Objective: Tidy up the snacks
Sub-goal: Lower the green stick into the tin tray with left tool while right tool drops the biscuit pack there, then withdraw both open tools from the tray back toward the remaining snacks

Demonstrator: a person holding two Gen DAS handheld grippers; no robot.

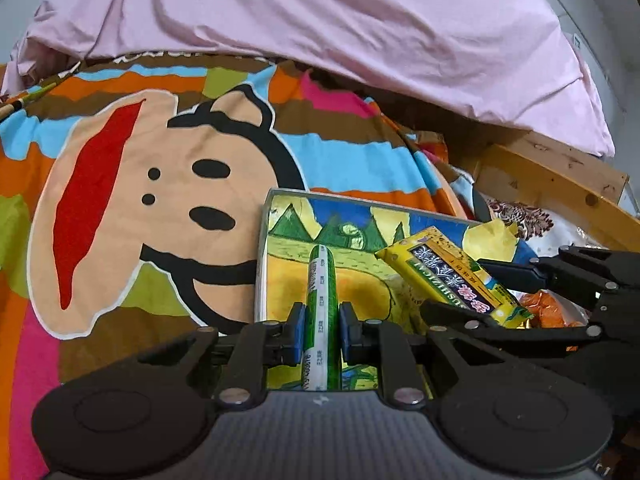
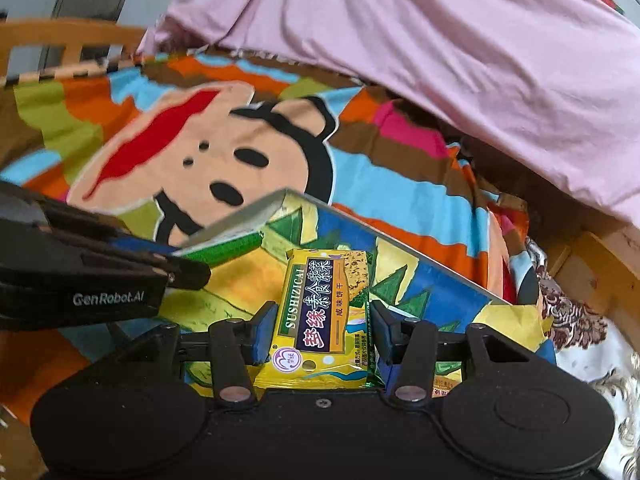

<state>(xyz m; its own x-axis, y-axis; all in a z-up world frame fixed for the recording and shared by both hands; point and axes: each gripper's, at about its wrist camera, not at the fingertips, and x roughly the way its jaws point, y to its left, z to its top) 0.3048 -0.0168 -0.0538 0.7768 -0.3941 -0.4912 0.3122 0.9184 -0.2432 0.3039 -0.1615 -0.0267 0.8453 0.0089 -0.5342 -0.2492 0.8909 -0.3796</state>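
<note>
- Bed [image 1: 120, 160]: cartoon sheet, pink quilt [image 1: 320, 12] behind.
- Board [image 1: 360, 216]: painted, lying on the bed under both your claws.
- Right claw [image 2: 320, 332]: clamps the yellow pack [image 2: 320, 312] above the board.
- Left claw [image 1: 322, 328]: pinches the green stick [image 1: 322, 292].

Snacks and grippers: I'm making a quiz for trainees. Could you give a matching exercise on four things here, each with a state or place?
Things:
1. green stick
2. yellow packet
3. painted board
4. pink sheet

States or places:
A. bunched at the far end of the bed
B. held in the right gripper
C. lying on the cartoon blanket
D. held in the left gripper

Pairs: 1-D, 2-B, 3-C, 4-A
</note>
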